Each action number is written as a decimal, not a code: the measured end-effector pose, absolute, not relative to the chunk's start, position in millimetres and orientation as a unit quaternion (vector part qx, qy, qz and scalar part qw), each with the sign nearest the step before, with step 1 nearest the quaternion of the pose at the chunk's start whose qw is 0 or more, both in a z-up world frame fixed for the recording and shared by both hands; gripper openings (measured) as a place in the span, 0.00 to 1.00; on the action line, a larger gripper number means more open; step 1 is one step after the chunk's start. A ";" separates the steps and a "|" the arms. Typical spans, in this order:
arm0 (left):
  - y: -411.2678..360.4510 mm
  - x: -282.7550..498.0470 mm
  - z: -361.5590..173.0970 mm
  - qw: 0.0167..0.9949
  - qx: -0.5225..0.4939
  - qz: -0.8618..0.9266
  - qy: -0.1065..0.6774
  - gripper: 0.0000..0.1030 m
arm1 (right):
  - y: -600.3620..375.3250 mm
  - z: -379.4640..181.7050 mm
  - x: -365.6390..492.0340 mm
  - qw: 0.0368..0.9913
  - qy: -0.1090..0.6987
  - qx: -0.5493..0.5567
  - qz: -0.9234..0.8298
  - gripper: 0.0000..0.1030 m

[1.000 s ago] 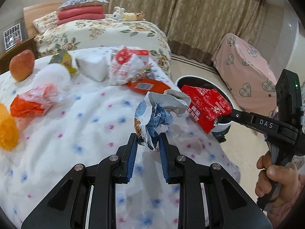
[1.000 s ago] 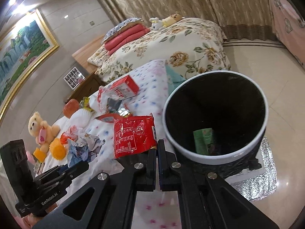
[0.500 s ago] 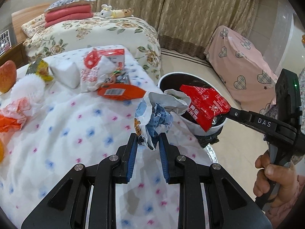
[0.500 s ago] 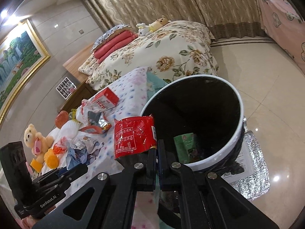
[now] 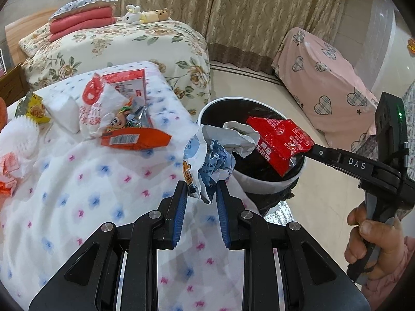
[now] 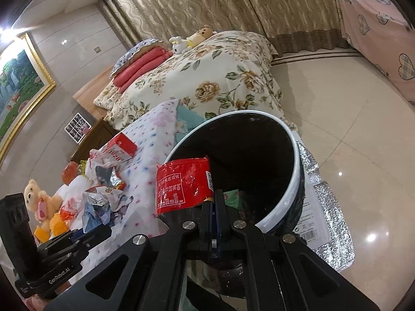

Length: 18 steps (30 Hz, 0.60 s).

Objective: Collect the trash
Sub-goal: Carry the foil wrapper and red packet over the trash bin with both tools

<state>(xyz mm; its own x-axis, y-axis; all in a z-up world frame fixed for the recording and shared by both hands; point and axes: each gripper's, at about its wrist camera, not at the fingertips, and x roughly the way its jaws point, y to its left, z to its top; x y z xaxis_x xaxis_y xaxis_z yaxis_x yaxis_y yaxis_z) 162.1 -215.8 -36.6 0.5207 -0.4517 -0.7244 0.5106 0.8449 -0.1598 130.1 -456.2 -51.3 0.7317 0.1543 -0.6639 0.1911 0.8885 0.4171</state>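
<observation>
My left gripper (image 5: 202,194) is shut on a crumpled blue-and-white wrapper (image 5: 215,153) and holds it above the table's edge, next to the bin. It shows in the right wrist view (image 6: 103,207) too. My right gripper (image 6: 214,199) is shut on a red snack packet (image 6: 184,184) and holds it over the rim of the white trash bin (image 6: 295,165) with its black liner. In the left wrist view the red packet (image 5: 280,140) hangs over the bin (image 5: 259,181). A green packet (image 6: 233,197) lies inside the bin.
On the dotted tablecloth (image 5: 90,181) lie an orange packet (image 5: 135,138), a white-and-red bag (image 5: 103,108), a red carton (image 5: 127,80), a white block (image 5: 64,108), a yellow packet (image 5: 36,108). A floral bed (image 5: 124,44) stands behind. A pink covered seat (image 5: 324,77) is right.
Both grippers have moved right toward the bin with their loads. The red packet has gone from beside the bin to over its rim, and the bin looks nearer and more tilted.
</observation>
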 end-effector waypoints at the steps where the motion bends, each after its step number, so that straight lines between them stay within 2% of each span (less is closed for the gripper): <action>1: -217.9 163.5 -36.7 0.870 0.037 -0.278 0.405 0.21 | -457.8 -52.0 130.8 0.900 0.367 0.235 -0.012 0.01; 18: -259.5 187.0 -36.2 0.861 0.058 -0.296 0.410 0.21 | -479.6 -52.8 149.3 0.898 0.375 0.227 -0.037 0.02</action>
<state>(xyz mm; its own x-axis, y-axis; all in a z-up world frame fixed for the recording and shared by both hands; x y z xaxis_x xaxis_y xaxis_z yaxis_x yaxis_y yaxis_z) 187.0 -259.5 -36.2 0.4887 -0.4614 -0.7404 0.5573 0.8181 -0.1420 149.3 -479.6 -52.8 0.7167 0.1041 -0.6896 0.2364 0.8940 0.3806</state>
